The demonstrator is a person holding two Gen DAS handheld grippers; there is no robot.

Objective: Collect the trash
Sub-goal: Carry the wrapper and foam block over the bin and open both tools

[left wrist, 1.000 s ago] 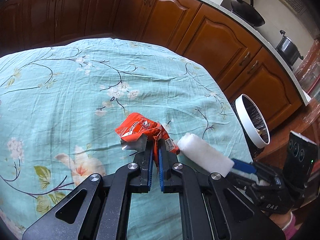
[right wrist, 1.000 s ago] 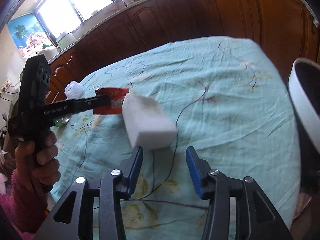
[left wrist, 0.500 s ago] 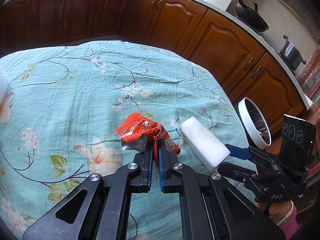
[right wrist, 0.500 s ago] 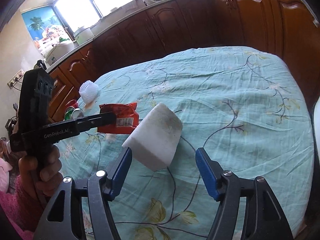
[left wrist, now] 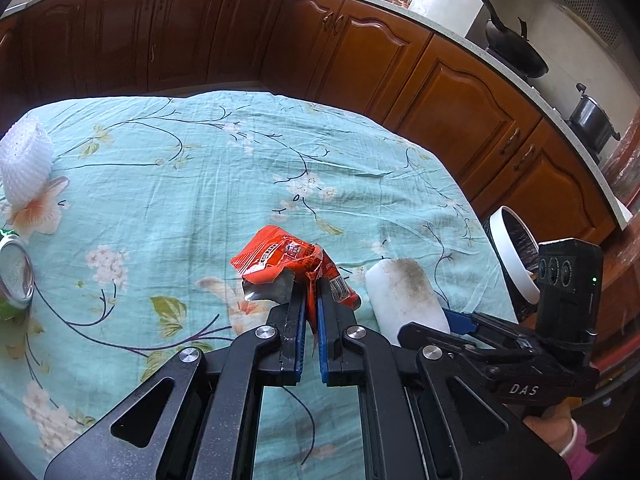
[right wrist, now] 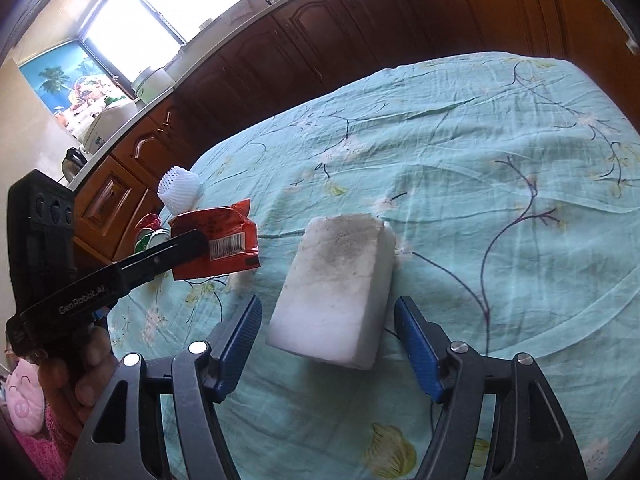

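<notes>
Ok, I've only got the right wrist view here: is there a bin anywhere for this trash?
Observer: Yes. The left wrist view shows a white-rimmed bin just off the table edge, past the block.
Operator: And how is the left gripper holding the wrapper? I only see its side.
Observer: From behind, the left gripper is shut on the wrapper at its torn end, where the silver lining shows.
</notes>
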